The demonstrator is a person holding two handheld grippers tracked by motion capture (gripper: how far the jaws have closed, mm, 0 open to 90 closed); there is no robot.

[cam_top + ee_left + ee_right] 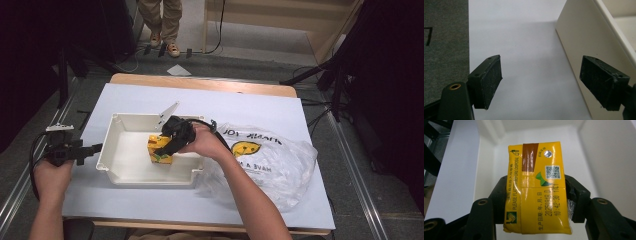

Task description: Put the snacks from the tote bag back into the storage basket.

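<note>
Right gripper (536, 202) pinches the yellow carton (536, 187) low inside the white bin (120, 172) for placing, while left gripper (541, 82), fingers spread, flanks the bin's wall.

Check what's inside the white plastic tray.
One yellow drink carton stands in the white plastic tray, between the right hand-held gripper jaws. The floor beneath them is covered.

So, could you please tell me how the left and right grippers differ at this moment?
The left gripper has its jaws wide apart with nothing between them, outside the white tray; the right gripper has a yellow carton between its jaws, inside the tray. Both have black jaws.
</note>
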